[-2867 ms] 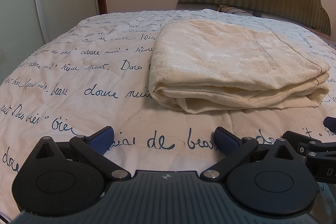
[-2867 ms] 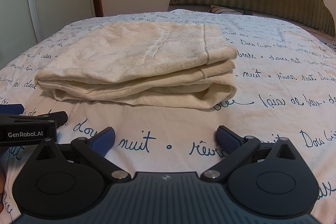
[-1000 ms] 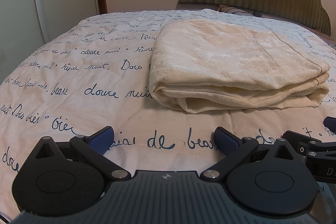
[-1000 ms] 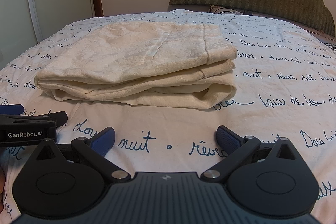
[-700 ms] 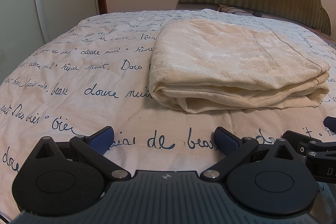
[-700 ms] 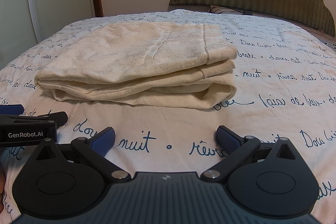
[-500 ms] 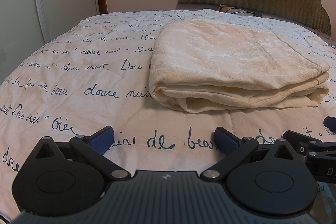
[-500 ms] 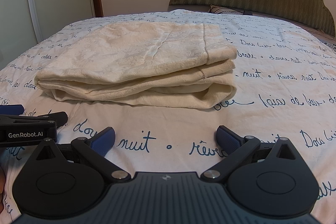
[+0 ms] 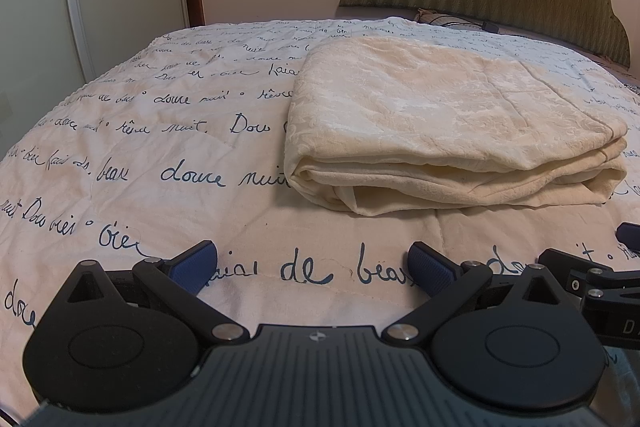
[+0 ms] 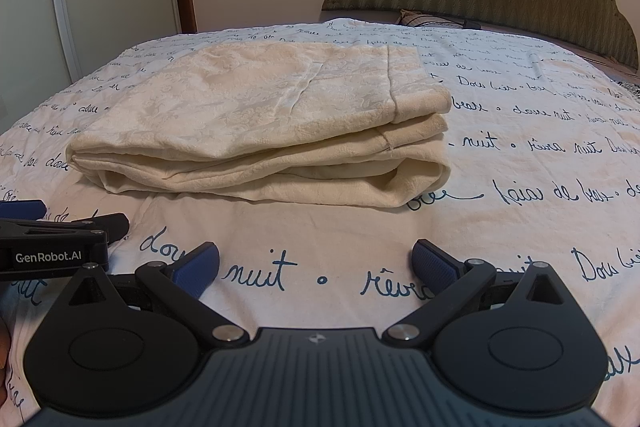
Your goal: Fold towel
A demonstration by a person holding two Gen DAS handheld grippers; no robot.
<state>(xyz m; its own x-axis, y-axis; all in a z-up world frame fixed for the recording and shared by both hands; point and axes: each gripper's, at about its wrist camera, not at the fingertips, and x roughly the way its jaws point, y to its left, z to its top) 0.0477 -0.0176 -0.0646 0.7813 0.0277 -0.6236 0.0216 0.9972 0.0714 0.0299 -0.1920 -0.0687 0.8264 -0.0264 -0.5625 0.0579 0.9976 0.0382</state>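
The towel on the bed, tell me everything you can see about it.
The towel is cream, with a faint embossed floral texture, and looks soft and thick. It is folded into a flat, layered bundle, its stacked edges facing the cameras and a hemmed edge along its right side. It lies on the script-printed bedspread, ahead of both grippers. Nothing else touches it: the left gripper and right gripper are open and short of it.
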